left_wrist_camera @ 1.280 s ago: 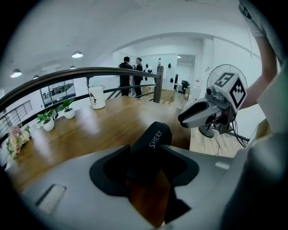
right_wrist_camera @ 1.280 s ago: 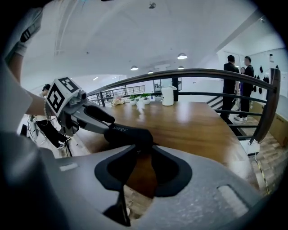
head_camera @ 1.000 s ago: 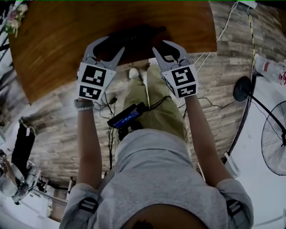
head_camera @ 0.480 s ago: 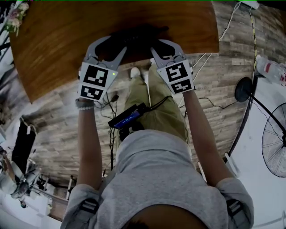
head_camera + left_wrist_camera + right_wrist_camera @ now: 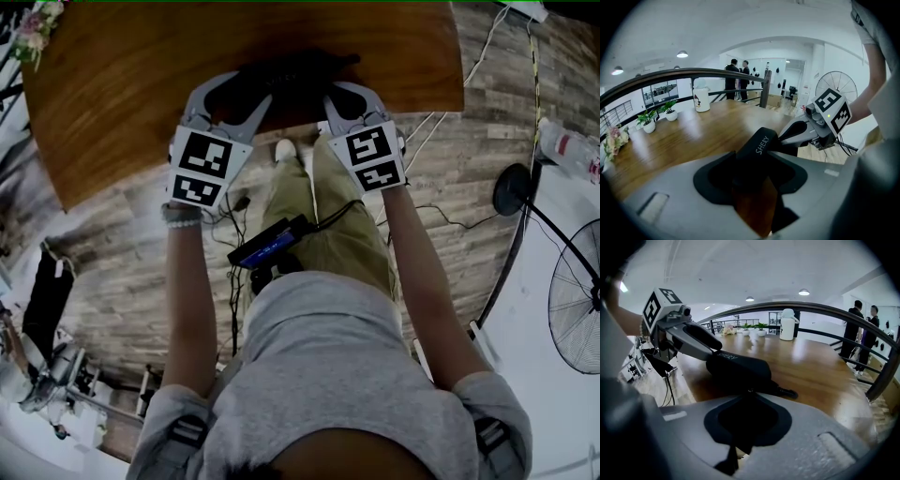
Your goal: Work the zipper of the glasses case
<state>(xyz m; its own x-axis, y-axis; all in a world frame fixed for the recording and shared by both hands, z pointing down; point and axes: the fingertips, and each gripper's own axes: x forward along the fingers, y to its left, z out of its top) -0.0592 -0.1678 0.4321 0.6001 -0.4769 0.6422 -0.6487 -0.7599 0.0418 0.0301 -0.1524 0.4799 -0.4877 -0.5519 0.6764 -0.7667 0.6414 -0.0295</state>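
A black glasses case (image 5: 295, 70) marked SHERY lies near the front edge of the wooden table (image 5: 141, 84). My left gripper (image 5: 242, 89) straddles its left end with jaws set wide. In the left gripper view the case (image 5: 761, 143) fills the gap of my left gripper (image 5: 754, 159), and the pads appear to press on it. My right gripper (image 5: 336, 92) meets the case's right end. In the right gripper view my right gripper (image 5: 749, 393) is shut at the edge of the case (image 5: 738, 369), apparently on the small zipper pull (image 5: 749, 390). A black tail (image 5: 786, 392) trails from the case.
A white jug (image 5: 701, 100) and potted plants (image 5: 649, 123) stand at the table's far side by a curved railing (image 5: 843, 315). Flowers (image 5: 33, 33) sit at one corner. Two people (image 5: 738, 79) stand far off. A fan (image 5: 574, 300) and cables (image 5: 441, 220) are on the floor to the right.
The right gripper's jaws have closed at the case's right end. Both grippers and the case have shifted slightly further onto the table.
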